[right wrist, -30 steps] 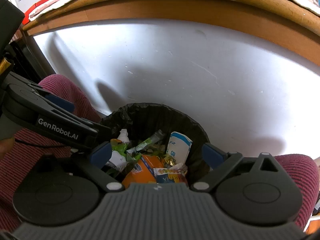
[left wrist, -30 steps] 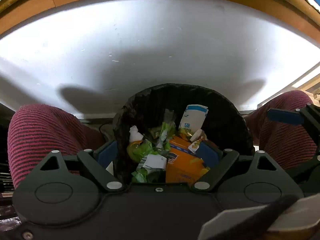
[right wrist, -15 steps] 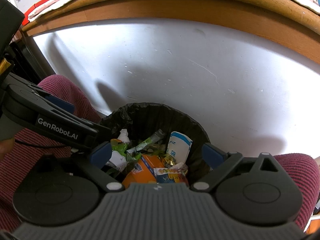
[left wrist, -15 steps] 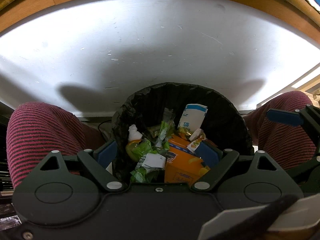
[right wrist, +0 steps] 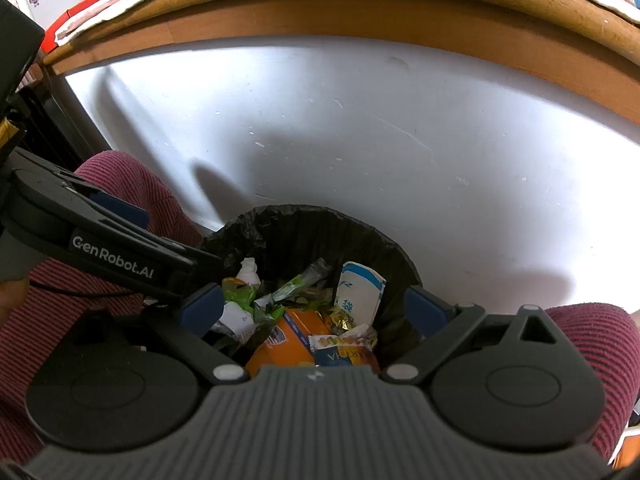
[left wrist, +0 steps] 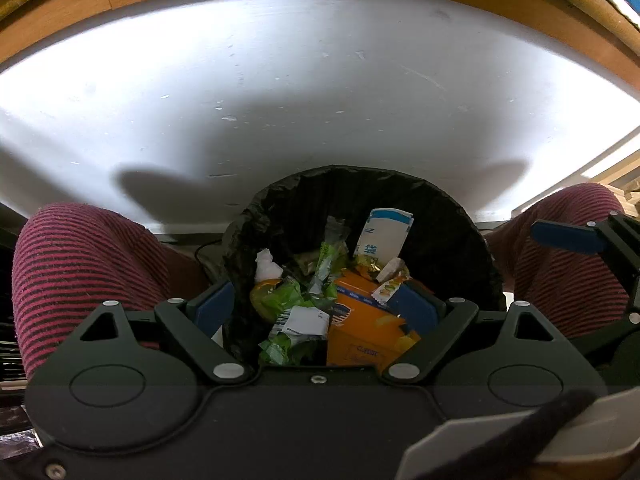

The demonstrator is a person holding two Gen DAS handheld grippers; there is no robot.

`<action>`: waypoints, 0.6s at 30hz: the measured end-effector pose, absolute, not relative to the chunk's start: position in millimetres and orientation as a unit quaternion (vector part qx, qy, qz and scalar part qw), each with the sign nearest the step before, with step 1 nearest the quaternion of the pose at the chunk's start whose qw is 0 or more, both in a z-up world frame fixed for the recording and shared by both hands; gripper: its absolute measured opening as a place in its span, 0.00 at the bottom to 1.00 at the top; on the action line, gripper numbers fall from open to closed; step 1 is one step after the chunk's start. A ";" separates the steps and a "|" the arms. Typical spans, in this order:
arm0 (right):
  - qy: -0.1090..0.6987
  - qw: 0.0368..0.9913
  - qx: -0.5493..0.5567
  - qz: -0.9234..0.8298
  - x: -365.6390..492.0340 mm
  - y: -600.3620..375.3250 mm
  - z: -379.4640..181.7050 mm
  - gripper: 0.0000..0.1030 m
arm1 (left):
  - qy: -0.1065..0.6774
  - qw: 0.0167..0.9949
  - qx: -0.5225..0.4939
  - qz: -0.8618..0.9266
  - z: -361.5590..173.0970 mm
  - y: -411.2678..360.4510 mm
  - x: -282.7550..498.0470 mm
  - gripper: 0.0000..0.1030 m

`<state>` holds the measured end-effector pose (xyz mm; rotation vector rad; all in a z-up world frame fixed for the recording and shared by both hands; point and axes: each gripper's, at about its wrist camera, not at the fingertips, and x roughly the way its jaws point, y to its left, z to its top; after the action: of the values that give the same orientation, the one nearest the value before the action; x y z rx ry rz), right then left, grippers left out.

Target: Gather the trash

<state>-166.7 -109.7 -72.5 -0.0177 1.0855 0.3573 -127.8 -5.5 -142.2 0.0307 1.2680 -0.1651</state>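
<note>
A bin with a black liner (left wrist: 444, 232) stands on the floor between a seated person's knees. Inside lie an orange box (left wrist: 360, 332), a white and blue packet (left wrist: 384, 236), green wrappers (left wrist: 280, 298) and a white tissue (left wrist: 266, 268). My left gripper (left wrist: 314, 308) hovers over the bin, open, with nothing pinched between its blue pads. My right gripper (right wrist: 314, 310) hangs above the same bin (right wrist: 304, 236), also open and empty. The orange box (right wrist: 288, 340) and the packet (right wrist: 360, 292) show below it. One of the left gripper's fingers (right wrist: 112, 256) crosses the left side of the right wrist view.
The person's knees in maroon striped trousers (left wrist: 80, 264) (left wrist: 568, 276) flank the bin closely. Behind the bin rises a white panel (left wrist: 320, 100) under a wooden table edge (right wrist: 360, 12). A dark cable (right wrist: 80, 290) runs over the left knee.
</note>
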 end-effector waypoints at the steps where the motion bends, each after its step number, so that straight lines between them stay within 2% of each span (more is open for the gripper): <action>1: 0.514 0.841 -0.009 0.169 -166.7 -109.8 -72.6 0.98 | 0.592 0.802 0.014 -0.077 -142.2 -5.6 -127.7 0.86; 18: 0.513 0.842 -0.007 0.168 -166.9 -110.7 -73.8 0.98 | 0.583 0.808 0.018 -0.079 -140.2 -5.7 -128.7 0.86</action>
<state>-166.9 -110.7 -73.8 -0.0148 1.0839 0.3551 -128.7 -5.7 -140.2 0.0383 1.2469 -0.1680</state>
